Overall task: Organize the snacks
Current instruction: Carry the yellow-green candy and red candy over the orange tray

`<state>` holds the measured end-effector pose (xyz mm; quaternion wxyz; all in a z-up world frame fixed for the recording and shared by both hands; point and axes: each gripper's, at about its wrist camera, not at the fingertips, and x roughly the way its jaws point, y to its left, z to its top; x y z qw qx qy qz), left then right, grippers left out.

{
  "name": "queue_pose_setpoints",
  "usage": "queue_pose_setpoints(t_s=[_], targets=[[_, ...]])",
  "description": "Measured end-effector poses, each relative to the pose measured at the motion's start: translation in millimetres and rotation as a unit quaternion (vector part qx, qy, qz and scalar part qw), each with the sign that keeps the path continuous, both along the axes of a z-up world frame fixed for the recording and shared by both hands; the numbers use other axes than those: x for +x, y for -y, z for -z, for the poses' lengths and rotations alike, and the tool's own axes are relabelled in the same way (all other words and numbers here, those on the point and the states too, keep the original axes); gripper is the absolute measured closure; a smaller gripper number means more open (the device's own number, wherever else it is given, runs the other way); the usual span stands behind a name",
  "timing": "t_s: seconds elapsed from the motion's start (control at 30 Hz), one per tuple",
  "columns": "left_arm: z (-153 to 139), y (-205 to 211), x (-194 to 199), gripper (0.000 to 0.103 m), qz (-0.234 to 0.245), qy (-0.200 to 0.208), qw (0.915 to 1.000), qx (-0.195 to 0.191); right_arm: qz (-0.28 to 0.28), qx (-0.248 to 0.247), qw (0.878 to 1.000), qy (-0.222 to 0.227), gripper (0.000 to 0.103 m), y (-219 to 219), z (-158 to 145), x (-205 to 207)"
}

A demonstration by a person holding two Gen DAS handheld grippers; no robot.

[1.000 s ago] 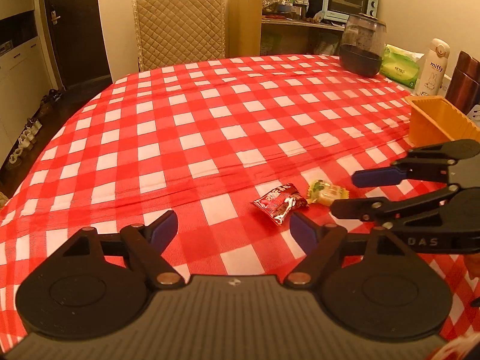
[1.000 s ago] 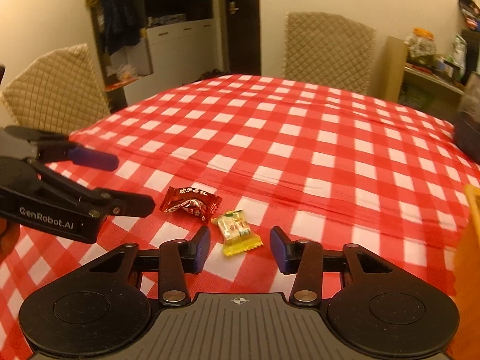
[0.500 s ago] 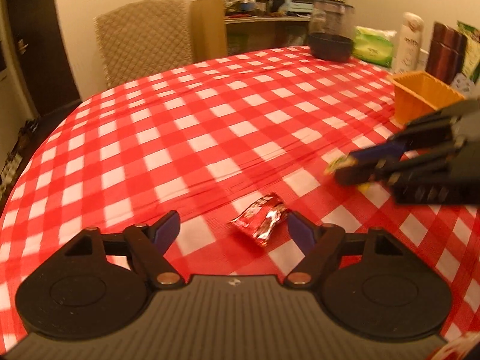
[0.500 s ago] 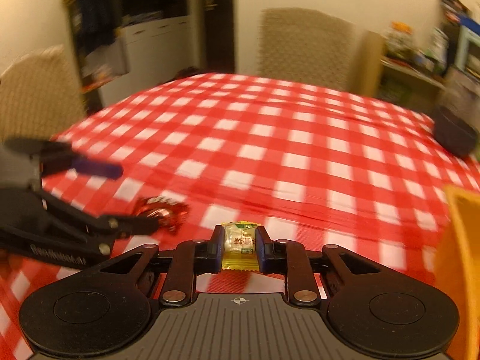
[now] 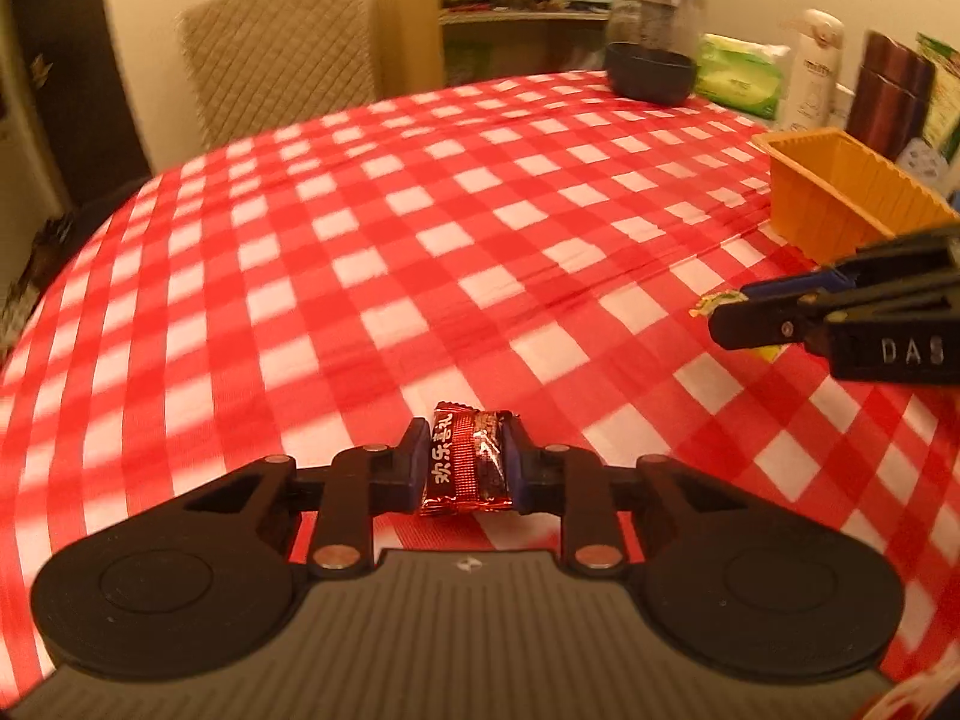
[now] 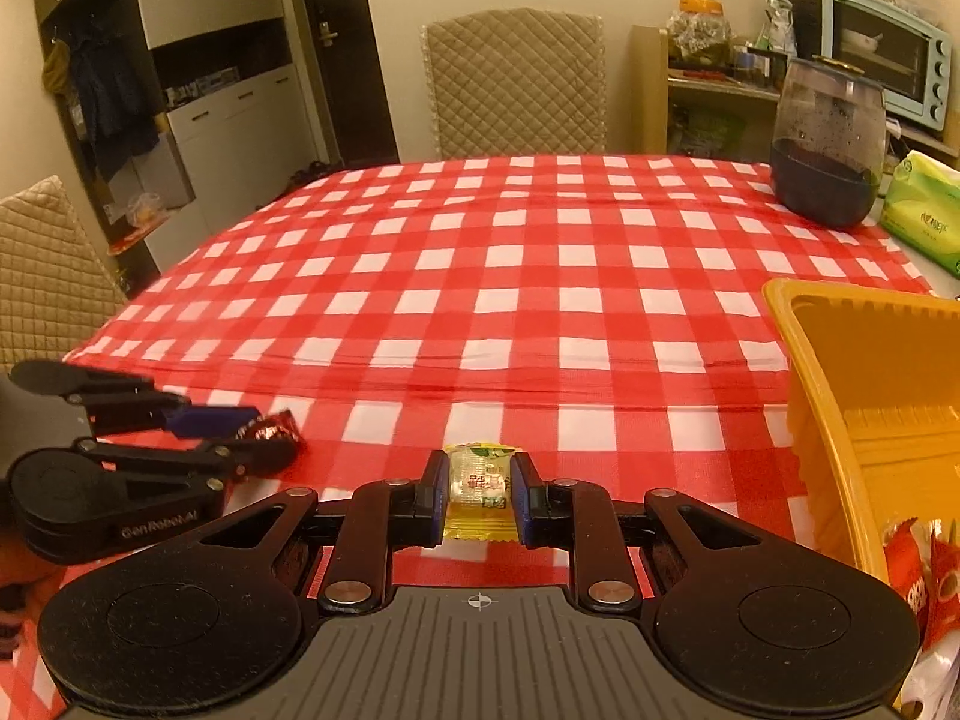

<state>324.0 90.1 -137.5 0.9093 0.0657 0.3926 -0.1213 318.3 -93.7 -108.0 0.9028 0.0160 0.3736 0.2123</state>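
Both claws are loaded, the left gripper (image 5: pixel 463 467) pinching the red candy (image 5: pixel 465 461) and the right gripper (image 6: pixel 480 495) the yellow candy (image 6: pixel 481 491), so next comes carrying them right to the orange basket (image 6: pixel 840 420).

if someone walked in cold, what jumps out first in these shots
The red-and-white checked tablecloth fills both views. Next come the two pinched snacks: the left gripper is shut on a red candy, and the right gripper is shut on a yellow candy, both low over the cloth. An orange bin sits at the right edge, with red wrappers visible inside.
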Motion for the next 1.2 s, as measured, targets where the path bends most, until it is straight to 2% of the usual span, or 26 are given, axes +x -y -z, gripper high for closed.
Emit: queue_pose_setpoints(t_s=[0.13,0.47,0.73,0.87,1.2], targets=[[-6,7,-20,0.080,-0.032,-0.010,0.9994,-0.006,0.006,0.004,1.000,-0.002,0.081,2,-3,-21],[-45,19,-86,0.081,-0.117,-0.013,0.9889,-0.091,0.053,0.022,0.998,-0.018,0.081,33,-31,-92],[-87,47,-143,0.081,-0.124,-0.001,0.9852,-0.119,0.077,0.044,0.996,-0.016,0.081,57,-67,-151],[-103,59,-165,0.081,-0.124,0.007,0.9850,-0.120,0.074,0.044,0.996,-0.005,0.081,61,-84,-176],[-129,76,-204,0.081,-0.125,0.026,0.9847,-0.118,0.070,0.041,0.996,0.021,0.081,74,-107,-210]])
